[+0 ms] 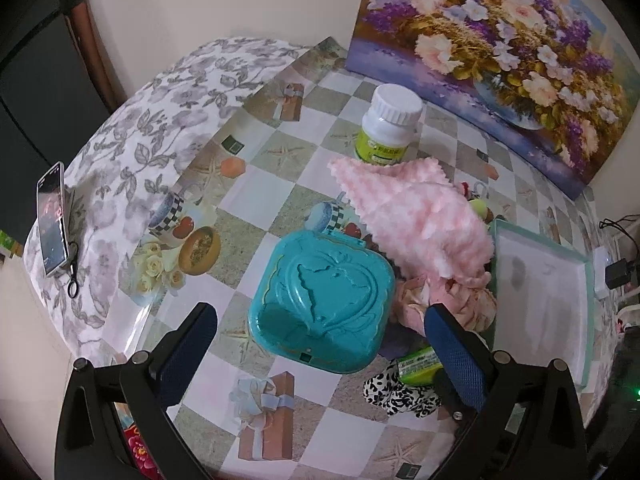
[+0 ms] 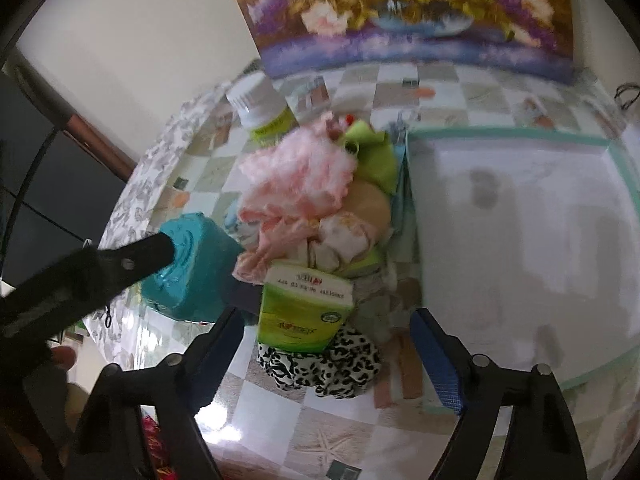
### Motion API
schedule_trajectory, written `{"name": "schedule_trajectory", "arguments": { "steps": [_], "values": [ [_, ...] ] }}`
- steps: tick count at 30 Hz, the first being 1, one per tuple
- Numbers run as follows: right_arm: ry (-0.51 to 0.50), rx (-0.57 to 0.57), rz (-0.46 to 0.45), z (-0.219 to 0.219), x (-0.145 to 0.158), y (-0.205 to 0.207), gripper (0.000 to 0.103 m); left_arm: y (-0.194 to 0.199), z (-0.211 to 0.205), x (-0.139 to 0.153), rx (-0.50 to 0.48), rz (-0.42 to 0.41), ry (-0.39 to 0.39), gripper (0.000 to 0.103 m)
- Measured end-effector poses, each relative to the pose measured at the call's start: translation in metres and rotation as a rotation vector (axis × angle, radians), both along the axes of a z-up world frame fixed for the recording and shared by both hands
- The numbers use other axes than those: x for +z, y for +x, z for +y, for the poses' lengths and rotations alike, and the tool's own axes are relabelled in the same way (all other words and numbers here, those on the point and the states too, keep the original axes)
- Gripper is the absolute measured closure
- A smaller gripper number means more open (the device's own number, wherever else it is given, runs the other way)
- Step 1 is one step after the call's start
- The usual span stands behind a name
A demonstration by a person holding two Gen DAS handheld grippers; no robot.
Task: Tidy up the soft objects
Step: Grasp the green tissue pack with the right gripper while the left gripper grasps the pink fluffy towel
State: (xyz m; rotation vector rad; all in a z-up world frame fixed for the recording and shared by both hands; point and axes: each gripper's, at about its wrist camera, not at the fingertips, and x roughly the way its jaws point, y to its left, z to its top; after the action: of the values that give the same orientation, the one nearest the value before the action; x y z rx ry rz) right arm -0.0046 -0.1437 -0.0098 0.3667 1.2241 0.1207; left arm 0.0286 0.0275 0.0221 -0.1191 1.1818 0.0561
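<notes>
Checkered oilcloth covers the bench [image 1: 304, 184], with a flower painting [image 1: 500, 40] at 1 o'clock. Left gripper [image 1: 320, 328] holds its fingers apart around a teal case [image 1: 320, 304]. Right gripper [image 2: 324, 336], fingers apart, faces a green tissue pack [image 2: 304, 308]. Pink fluffy cloth [image 1: 412, 216] tops the soft pile beside a white tray [image 1: 540, 292], perhaps touching it.

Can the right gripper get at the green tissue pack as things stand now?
Probably yes. The right gripper is open, the green tissue pack lies uncovered just ahead between its fingers, and nothing blocks the way.
</notes>
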Motion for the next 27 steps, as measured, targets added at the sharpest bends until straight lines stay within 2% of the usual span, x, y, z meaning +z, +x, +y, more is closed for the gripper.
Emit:
{"name": "schedule_trajectory", "arguments": {
  "steps": [9, 12, 14, 20, 24, 27],
  "values": [
    [0.067, 0.031, 0.125, 0.005, -0.025, 0.021, 0.027, 0.017, -0.001, 0.007, 0.003, 0.025, -0.028, 0.000],
    [0.066, 0.059, 0.145, 0.012, -0.027, 0.027, 0.035, 0.022, 0.001, 0.012, 0.013, 0.022, -0.041, 0.000],
    [0.088, 0.061, 0.148, 0.013, -0.028, 0.029, 0.048, 0.025, 0.002, 0.014, 0.016, 0.020, -0.046, 0.000],
    [0.066, 0.074, 0.144, 0.014, -0.021, 0.033, 0.049, 0.034, -0.002, 0.014, 0.005, 0.029, -0.055, 0.000],
    [0.036, 0.075, 0.132, 0.004, -0.004, 0.036, 0.049, 0.040, -0.006, 0.014, 0.000, 0.032, -0.059, 0.000],
    [-0.023, 0.057, 0.110, -0.009, 0.012, 0.041, 0.049, 0.045, -0.012, 0.014, -0.011, 0.031, -0.085, 0.000]
  ]
}}
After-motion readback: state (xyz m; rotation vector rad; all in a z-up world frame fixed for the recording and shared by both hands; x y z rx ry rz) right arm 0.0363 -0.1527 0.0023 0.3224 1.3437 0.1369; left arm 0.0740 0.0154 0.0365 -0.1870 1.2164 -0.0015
